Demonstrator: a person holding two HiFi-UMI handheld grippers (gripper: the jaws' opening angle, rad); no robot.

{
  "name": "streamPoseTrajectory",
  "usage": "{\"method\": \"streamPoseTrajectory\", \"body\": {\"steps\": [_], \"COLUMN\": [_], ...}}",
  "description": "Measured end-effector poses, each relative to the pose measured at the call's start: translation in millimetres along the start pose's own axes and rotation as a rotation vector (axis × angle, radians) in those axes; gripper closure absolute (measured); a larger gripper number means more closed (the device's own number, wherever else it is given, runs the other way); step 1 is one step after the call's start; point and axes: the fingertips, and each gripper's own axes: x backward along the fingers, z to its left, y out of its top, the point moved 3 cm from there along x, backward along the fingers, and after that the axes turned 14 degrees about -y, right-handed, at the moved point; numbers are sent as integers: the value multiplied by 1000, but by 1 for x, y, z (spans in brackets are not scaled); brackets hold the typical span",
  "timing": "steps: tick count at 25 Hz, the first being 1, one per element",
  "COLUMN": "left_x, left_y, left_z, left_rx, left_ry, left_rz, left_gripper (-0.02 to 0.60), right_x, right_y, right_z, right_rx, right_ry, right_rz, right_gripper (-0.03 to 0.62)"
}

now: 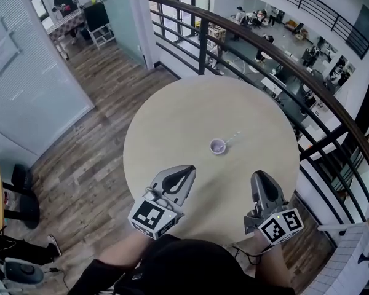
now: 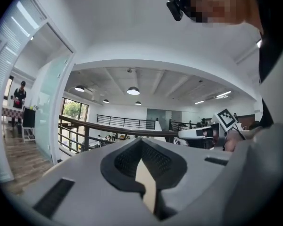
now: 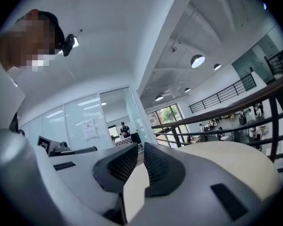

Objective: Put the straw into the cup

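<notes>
Hovering over the near part of the round table [image 1: 172, 118], both grippers point level, away from the person and toward the middle. The left gripper [image 1: 187, 169] has its fingers pressed together at the tips, with nothing between them. The right gripper [image 1: 260, 176] has its fingers a narrow slit apart, and nothing is caught in the slit either. The two tools are well apart from each other, with bare tabletop between them.

The cup [image 1: 218, 146] stands upright a little right of the table's centre, beyond both grippers and touched by neither. The straw [image 1: 233, 138] shows as a thin pale line running up and right from the cup's rim. It may be leaning out of the cup or lying against it, and it is too small to tell which.

Bare tabletop surrounds the cup on every side. The table's far and right edge sits near a dark railing [image 1: 264, 51]. To the left, open wooden floor [image 1: 92, 158] runs to a glass partition [image 1: 24, 85].
</notes>
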Motion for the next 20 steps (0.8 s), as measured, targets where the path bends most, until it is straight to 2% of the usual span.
{"method": "streamPoseTrajectory", "body": {"steps": [5,20], "left_x": [9,14], "left_y": [1,-3], "left_z": [-1,-2], "left_rx": [-49,-61], "left_ry": [26,41], "left_rz": [54,51], "left_gripper": [577,577], "right_x": [16,19], "right_y": [9,-4], "right_z": [8,25], "right_rx": [59,106], "right_ry": [16,52], "right_rz": [-32,-6], "right_gripper": [554,574]}}
